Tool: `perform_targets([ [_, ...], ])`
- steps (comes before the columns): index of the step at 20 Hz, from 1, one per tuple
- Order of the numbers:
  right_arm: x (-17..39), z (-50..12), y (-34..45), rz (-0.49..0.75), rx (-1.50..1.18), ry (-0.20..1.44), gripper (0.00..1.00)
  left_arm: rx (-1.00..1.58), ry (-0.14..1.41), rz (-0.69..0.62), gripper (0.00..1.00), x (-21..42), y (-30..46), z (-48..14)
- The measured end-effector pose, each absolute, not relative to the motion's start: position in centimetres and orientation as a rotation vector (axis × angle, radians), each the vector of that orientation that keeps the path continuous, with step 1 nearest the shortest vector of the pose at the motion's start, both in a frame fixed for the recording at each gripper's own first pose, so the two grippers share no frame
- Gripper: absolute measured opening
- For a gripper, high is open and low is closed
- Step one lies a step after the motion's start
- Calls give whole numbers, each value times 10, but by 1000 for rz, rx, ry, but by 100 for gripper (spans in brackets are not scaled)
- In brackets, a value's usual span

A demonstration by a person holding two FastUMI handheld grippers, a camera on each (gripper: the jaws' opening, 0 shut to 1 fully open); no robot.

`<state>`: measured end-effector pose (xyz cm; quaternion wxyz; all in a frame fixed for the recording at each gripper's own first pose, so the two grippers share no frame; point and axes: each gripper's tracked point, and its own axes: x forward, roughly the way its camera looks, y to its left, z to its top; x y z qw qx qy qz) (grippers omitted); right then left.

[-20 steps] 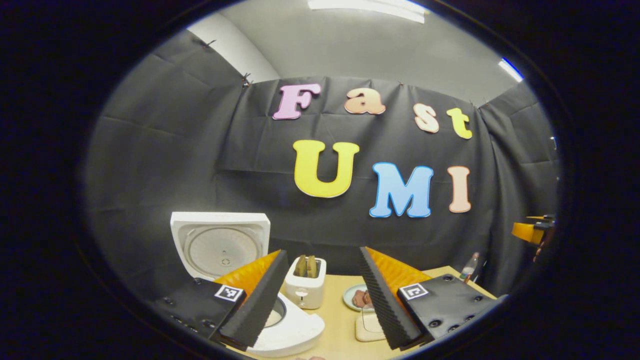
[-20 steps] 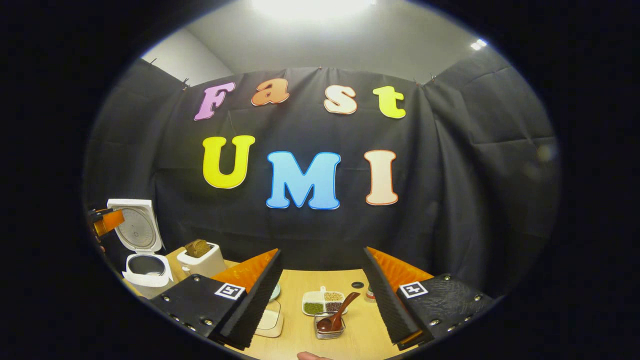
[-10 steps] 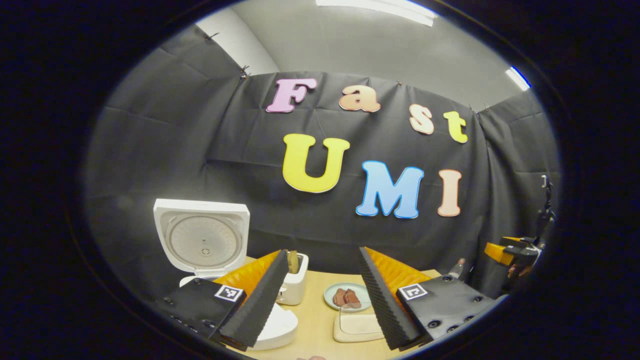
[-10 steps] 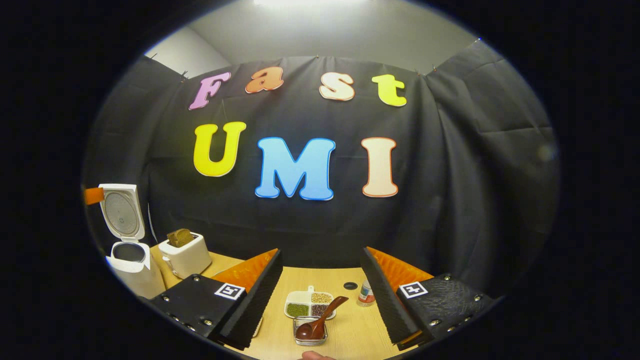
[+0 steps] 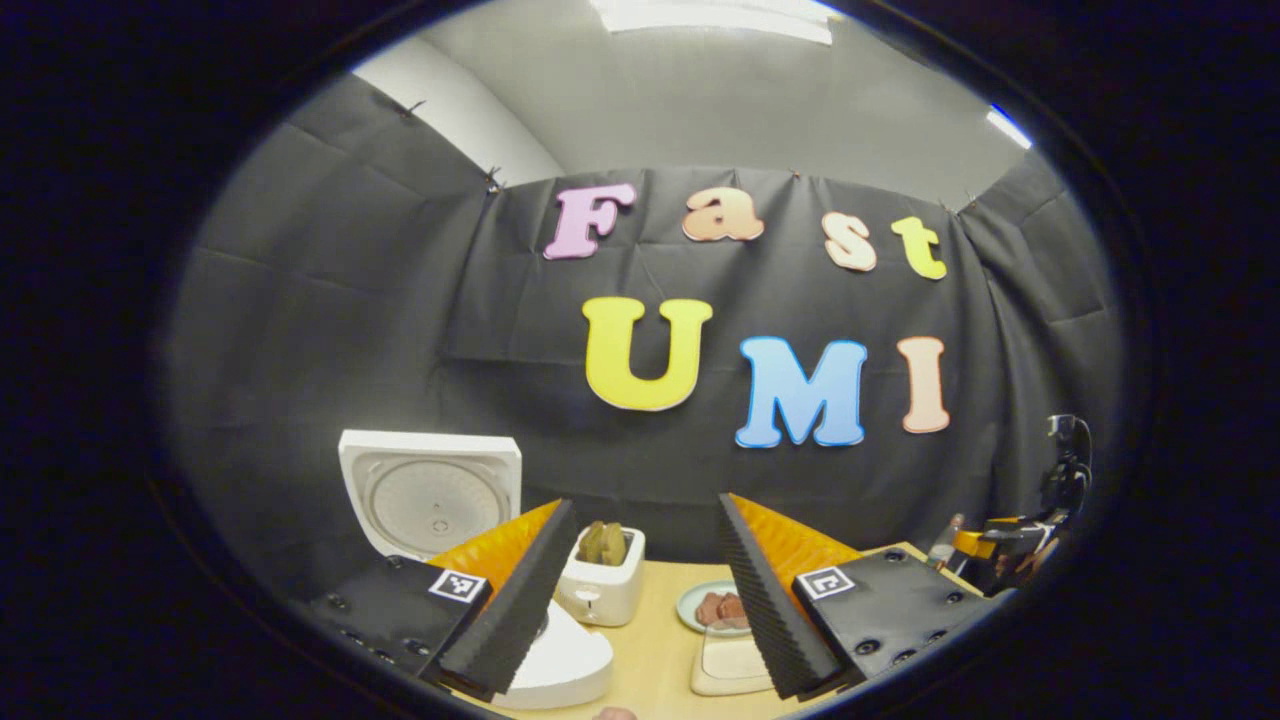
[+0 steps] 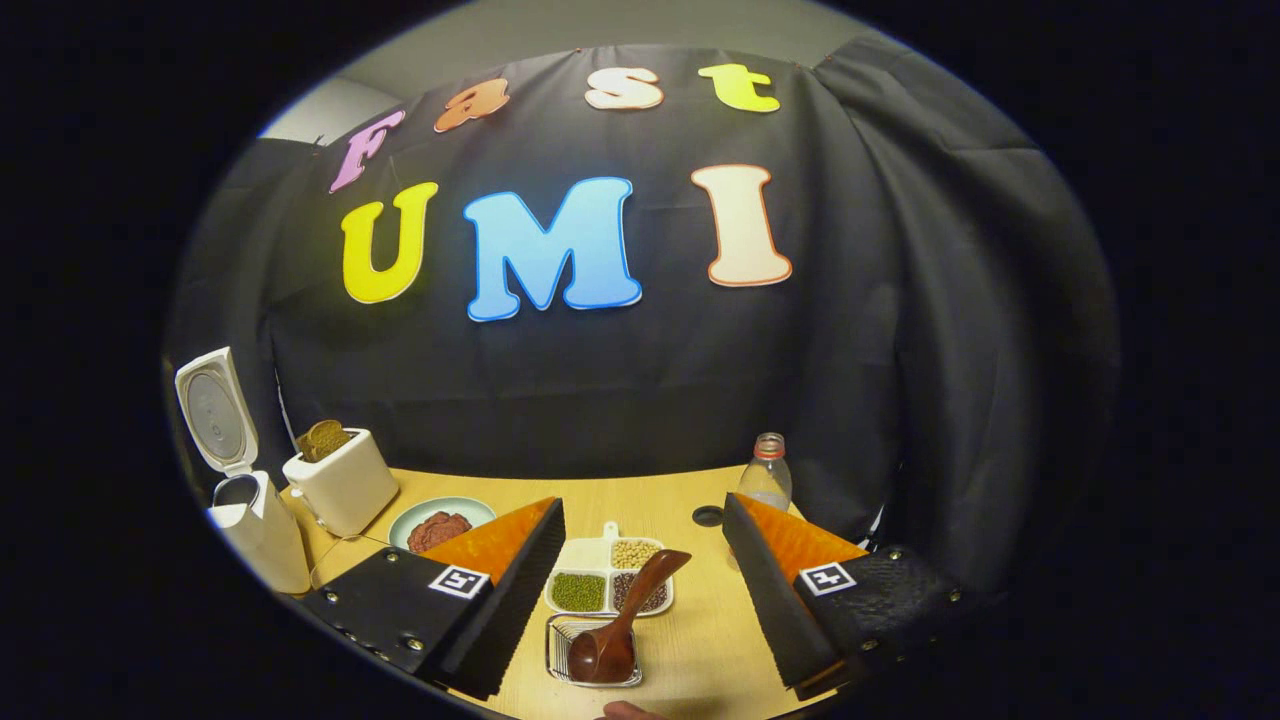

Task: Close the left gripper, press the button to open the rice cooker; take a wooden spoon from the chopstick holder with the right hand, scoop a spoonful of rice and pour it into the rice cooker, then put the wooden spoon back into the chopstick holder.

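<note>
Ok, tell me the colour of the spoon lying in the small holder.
Dark reddish-brown wood: the wooden spoon, clearest in the right gripper view.

The right gripper (image 6: 640, 590) tips down and closer over the table (image 6: 700, 650), bringing the wooden spoon (image 6: 620, 625) and its holder (image 6: 560, 655) between its spread fingers; the left gripper (image 5: 640, 600) drifts beside the rice cooker (image 5: 430, 495).

I see a pale wooden table (image 6: 690, 640) carrying, along its left side, the open rice cooker (image 6: 250, 520), a toaster (image 6: 342, 485) just beside it and a plate (image 6: 440, 522) of brown food. Nearer me sit a divided tray (image 6: 605, 585) of beans and a small metal holder (image 6: 560, 650) with the spoon (image 6: 625, 620) in it. A bottle (image 6: 766, 482) stands at the back.
</note>
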<state>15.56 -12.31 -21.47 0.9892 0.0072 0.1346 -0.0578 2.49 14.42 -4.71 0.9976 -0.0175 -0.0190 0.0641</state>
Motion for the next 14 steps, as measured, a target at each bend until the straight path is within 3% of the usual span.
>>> perform_targets([
  [10, 197, -317, -137, -82, 112, 466, 97, 77, 40, 249, 97, 21, 159, -68],
  [13, 209, -329, -134, -44, 176, 487, 93, 77, 66, 255, 98, 23, 159, -75],
  [14, 211, -332, -129, -24, 206, 495, 84, 71, 70, 254, 99, 24, 157, -74],
])
